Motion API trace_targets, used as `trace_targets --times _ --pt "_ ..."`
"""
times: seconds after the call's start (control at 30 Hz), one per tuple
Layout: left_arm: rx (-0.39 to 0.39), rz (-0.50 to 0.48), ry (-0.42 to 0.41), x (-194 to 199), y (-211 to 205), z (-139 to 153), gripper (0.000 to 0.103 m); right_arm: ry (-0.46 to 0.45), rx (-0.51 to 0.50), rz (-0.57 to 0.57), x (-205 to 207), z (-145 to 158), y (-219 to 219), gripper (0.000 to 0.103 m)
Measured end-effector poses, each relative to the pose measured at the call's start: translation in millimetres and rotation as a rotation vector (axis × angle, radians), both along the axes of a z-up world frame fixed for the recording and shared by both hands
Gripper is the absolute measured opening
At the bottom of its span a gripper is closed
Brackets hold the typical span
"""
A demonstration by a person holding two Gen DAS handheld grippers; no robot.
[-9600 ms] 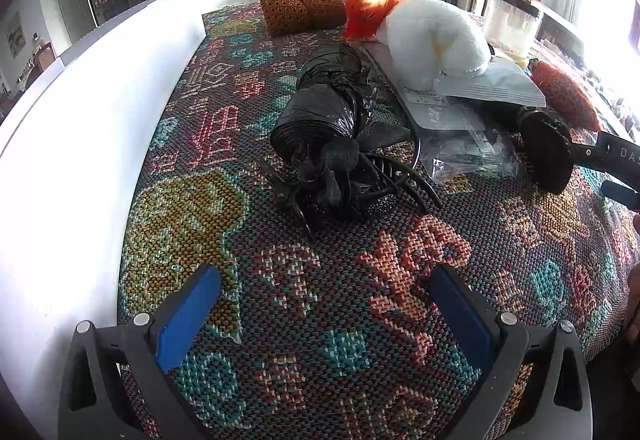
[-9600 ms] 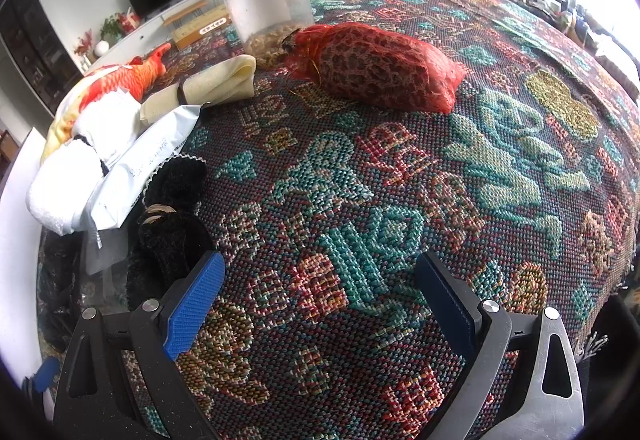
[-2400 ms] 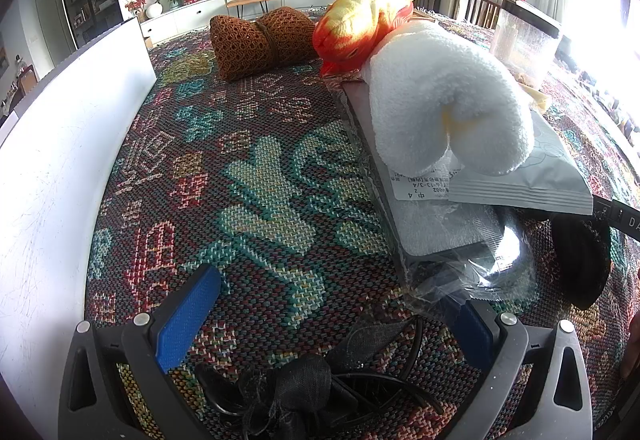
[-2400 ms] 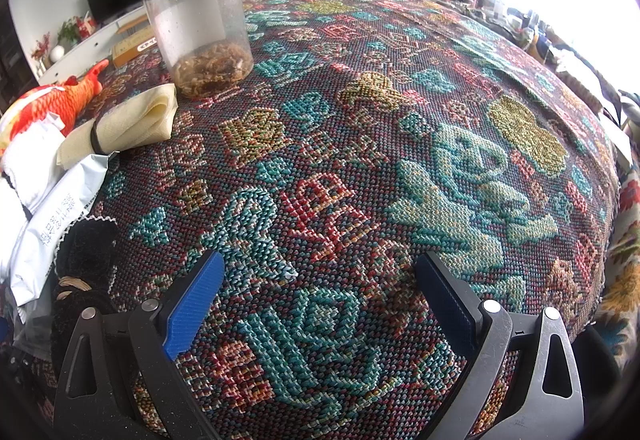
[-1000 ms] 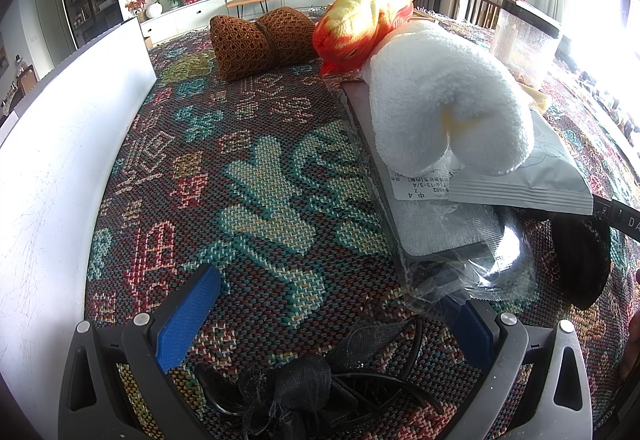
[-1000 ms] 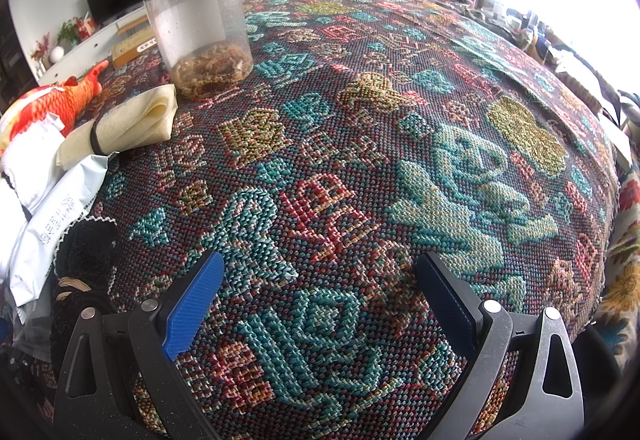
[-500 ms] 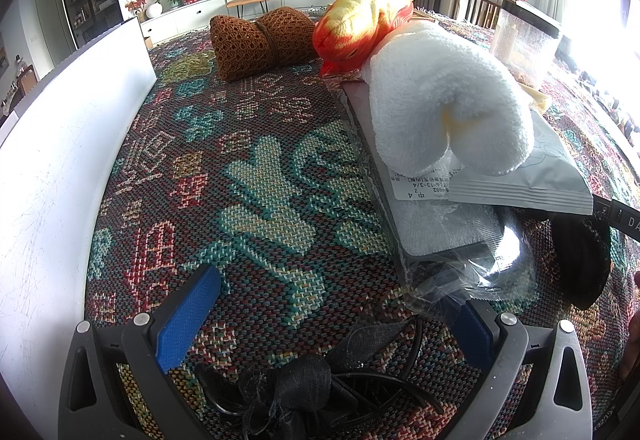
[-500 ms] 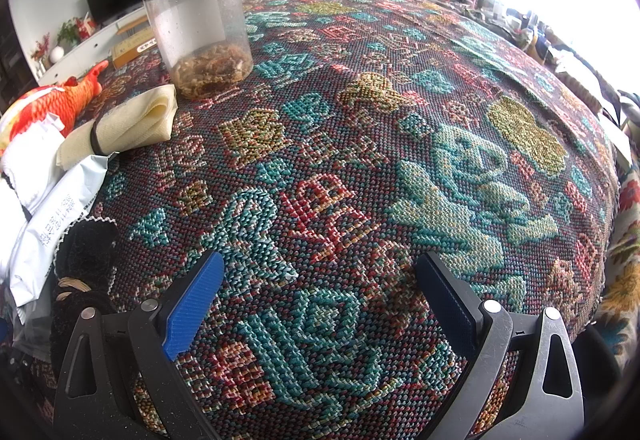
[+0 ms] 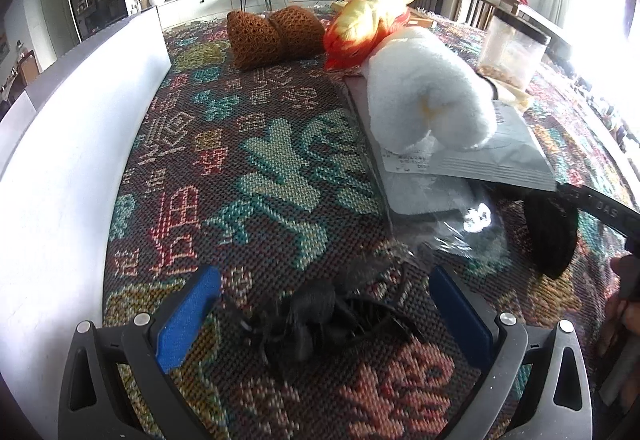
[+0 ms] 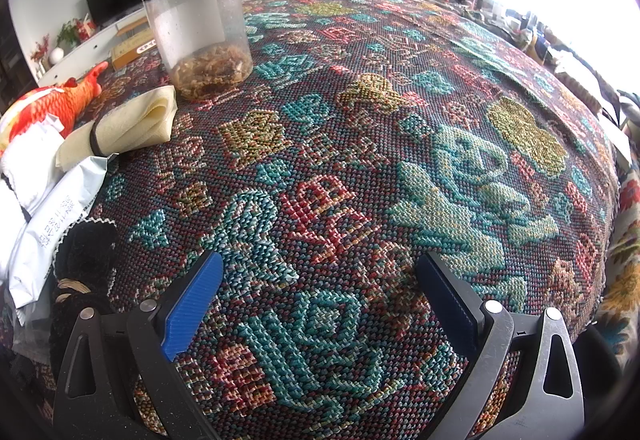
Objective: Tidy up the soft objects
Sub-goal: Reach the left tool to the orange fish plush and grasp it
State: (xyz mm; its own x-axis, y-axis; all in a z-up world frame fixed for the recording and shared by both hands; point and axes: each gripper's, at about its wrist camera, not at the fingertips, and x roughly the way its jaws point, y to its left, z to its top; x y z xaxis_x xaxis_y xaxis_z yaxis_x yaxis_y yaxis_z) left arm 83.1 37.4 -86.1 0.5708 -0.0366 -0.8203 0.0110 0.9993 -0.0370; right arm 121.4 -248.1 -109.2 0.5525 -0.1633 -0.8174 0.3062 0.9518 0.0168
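Observation:
My left gripper (image 9: 324, 296) stands open low over the patterned cloth, with a crumpled black plastic bag (image 9: 316, 320) lying between its blue pads, untouched by either. Ahead to the right a white plush roll (image 9: 428, 99) rests on a grey mailer bag (image 9: 496, 155), with an orange fish plush (image 9: 360, 23) behind it. Two brown net cushions (image 9: 276, 35) sit at the far middle. My right gripper (image 10: 320, 280) is open over bare cloth, holding nothing. At its left are a rolled cream cloth (image 10: 124, 127), the fish plush (image 10: 48, 103) and a black furry item (image 10: 84, 252).
A clear jar with a black lid (image 10: 200, 27) stands at the back of the right wrist view and also shows as the jar (image 9: 512, 51). A white wall panel (image 9: 60, 159) borders the table's left side. A clear wrapper (image 9: 460, 236) lies by the mailer. A hand (image 9: 624, 304) shows at the right edge.
Over the last second nothing has moved. Since 9.6 s ago, the left gripper advanced up to the black bag, and the red net cushion is gone from the right wrist view.

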Motion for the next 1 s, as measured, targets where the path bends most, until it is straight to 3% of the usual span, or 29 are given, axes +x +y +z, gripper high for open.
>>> trace_targets --times 0.2,0.3,0.4,0.5,0.6,0.67,0.7,0.73,0.77,0.8,0.87,1.0 --pt "-0.036 -0.072 -0.096 -15 -8 53 0.103 0.0 0.0 0.0 0 0 0 0.099" --pt "-0.093 -0.085 -0.131 11 -6 85 0.103 -0.001 0.0 0.0 -1 0 0 0.099" --pt "-0.081 -0.112 -0.116 63 -10 103 0.103 -0.001 0.0 0.0 -1 0 0 0.099" --pt "-0.019 -0.124 -0.033 130 -19 98 0.103 -0.001 0.0 0.0 -1 0 1 0.099" --pt "0.042 -0.075 0.032 180 -21 79 0.103 -0.002 0.0 0.0 -2 -1 1 0.099" --pt "0.014 -0.041 0.058 202 -16 67 0.102 -0.002 -0.001 0.0 -2 -1 1 0.099" --pt "-0.028 -0.038 0.076 208 -14 61 0.09 -0.002 -0.001 0.0 -3 -1 1 0.099" --pt "-0.085 -0.048 0.104 214 -11 55 0.071 -0.002 -0.001 0.0 -2 -1 1 0.099" --pt "-0.133 -0.063 0.137 218 -10 49 0.027 -0.002 -0.001 0.0 0 0 0 0.099" --pt "-0.157 -0.06 0.143 216 -8 49 0.027 -0.002 -0.001 0.0 0 0 0 0.099" --pt "-0.178 -0.066 0.07 198 0 63 0.027 -0.002 0.0 0.0 0 0 0 0.099" --pt "-0.156 -0.052 0.009 139 26 93 0.027 -0.002 -0.001 -0.001 -1 0 0 0.099"
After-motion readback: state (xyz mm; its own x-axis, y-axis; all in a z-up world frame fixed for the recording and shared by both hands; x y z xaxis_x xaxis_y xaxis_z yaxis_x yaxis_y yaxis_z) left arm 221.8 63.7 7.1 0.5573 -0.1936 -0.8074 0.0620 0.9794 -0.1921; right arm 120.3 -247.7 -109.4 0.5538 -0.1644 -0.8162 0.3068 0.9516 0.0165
